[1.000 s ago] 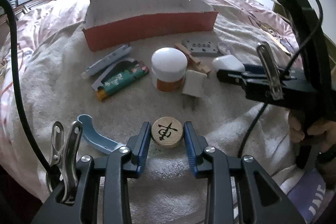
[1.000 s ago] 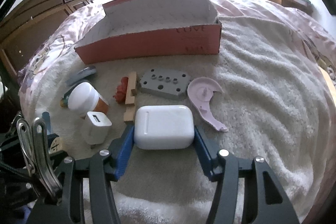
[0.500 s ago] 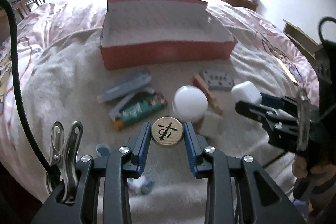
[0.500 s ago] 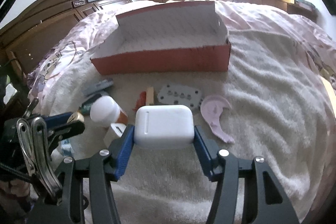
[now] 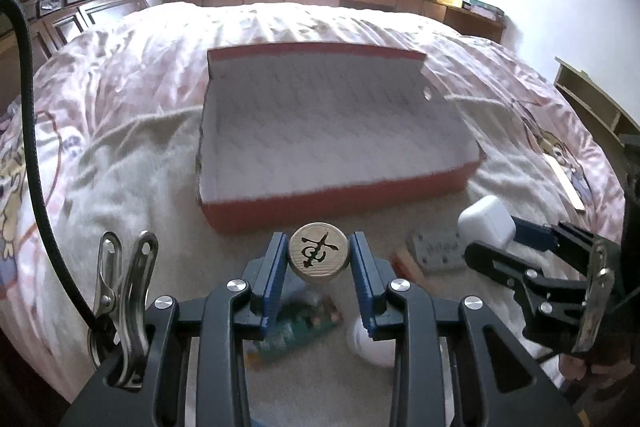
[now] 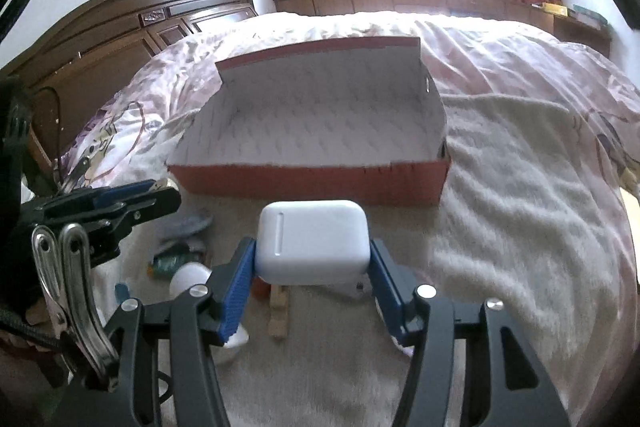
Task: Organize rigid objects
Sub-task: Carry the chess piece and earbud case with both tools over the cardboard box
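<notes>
Now: left gripper (image 5: pixel 319 259) fingers clamp one wooden disc (image 5: pixel 319 257); right gripper (image 6: pixel 312 267) fingers clamp one white case (image 6: pixel 312 241); one red box (image 5: pixel 332 201) ahead.

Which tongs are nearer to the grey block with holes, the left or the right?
The right. The right tongs, holding the white case, hang close beside the grey block. The left tongs, holding the wooden disc, are further to its left.
</notes>
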Available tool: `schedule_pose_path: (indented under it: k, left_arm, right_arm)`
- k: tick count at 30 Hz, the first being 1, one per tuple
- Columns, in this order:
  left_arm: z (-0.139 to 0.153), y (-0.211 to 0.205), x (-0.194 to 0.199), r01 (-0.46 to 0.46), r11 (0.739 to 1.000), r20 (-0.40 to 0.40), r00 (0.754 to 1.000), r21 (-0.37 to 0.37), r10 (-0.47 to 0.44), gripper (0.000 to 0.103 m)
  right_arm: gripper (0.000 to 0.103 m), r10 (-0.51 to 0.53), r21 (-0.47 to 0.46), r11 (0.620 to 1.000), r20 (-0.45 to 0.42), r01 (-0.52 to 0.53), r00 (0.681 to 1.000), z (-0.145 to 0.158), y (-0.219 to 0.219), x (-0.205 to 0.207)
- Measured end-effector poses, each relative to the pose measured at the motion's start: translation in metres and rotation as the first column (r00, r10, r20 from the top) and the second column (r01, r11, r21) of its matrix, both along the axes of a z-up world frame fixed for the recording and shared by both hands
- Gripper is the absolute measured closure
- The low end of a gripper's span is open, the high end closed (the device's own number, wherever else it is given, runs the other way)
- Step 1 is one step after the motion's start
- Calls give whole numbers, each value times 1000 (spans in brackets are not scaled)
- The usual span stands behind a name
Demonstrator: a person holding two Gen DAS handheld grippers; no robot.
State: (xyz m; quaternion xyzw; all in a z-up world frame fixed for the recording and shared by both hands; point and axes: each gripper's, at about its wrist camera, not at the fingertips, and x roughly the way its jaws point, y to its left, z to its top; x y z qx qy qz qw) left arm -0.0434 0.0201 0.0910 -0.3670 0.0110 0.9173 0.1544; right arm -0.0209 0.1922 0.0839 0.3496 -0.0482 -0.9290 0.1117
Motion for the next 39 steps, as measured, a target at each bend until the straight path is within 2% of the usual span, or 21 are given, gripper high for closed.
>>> schedule_pose_path:
  k: [10,19,28,33,39]
  left_arm:
    - [10,8,-55,-47,999,6,999,6,47,71]
    - [12,13,-102,-95,995,46,994,14,94,71]
    - [-10,19,-154,-151,988,168,973,-43,156,71]
    - [-23,29,-168,-152,984,193,967,-87,167,71]
    - [-33,34,-173,-156,982,200,964,-111,176,71]
  right_arm:
    - [44,-2,11,1000,-26,2,1000,21,1,-50]
    - [44,-21,8,1000,19,21,1000,29,6,-105]
    - [44,-49,53,998,119,43,992,10,4,-152]
    - [44,-64,63,997,172,54,983,-8,5,-167]
    - [44,-61,88,995,185,46,981,-15,1,-175]
